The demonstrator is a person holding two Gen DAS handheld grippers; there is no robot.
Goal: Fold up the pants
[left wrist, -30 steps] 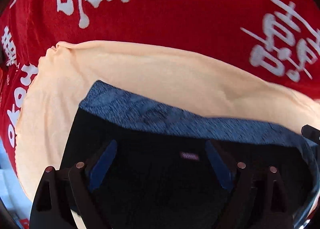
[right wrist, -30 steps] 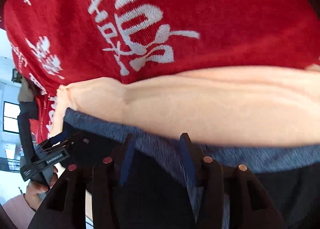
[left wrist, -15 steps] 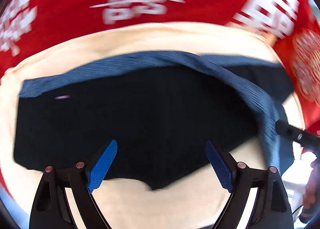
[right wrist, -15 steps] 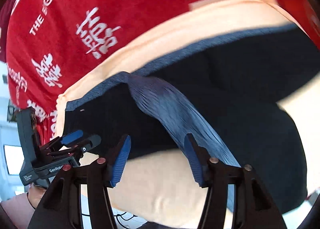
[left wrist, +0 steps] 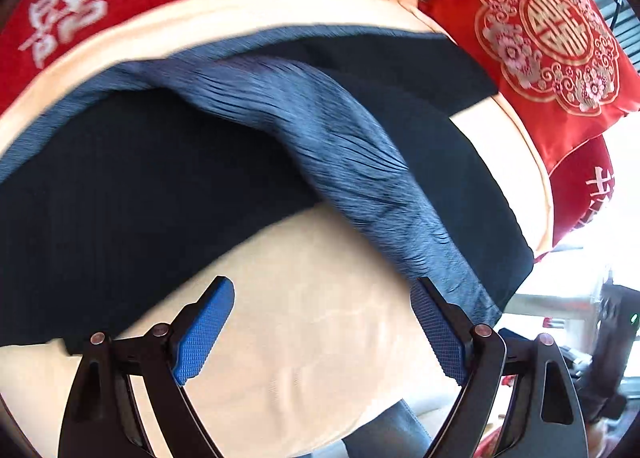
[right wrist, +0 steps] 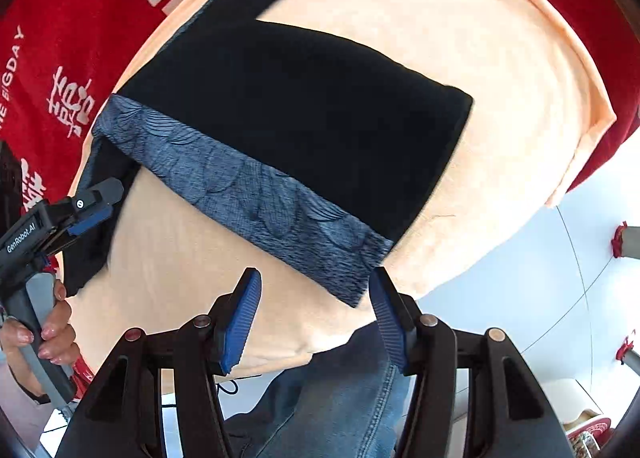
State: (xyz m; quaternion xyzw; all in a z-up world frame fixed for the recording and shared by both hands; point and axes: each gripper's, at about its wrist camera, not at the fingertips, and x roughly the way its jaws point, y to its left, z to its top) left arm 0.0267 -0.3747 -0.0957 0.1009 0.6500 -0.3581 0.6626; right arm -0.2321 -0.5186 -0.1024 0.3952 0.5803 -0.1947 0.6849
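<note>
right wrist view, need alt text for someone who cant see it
Black pants with a blue-grey patterned waistband lie folded on a peach cloth. The open right gripper hovers by the waistband's near end, holding nothing. The left gripper sits at the far left in a person's hand.

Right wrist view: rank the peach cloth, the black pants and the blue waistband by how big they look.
1. Peach cloth, which spreads widest across the picture.
2. Black pants.
3. Blue waistband, a narrow strip along the pants' near edge.

The waistband lies nearest the camera, so it may look larger than it is; it still ranks last.
</note>
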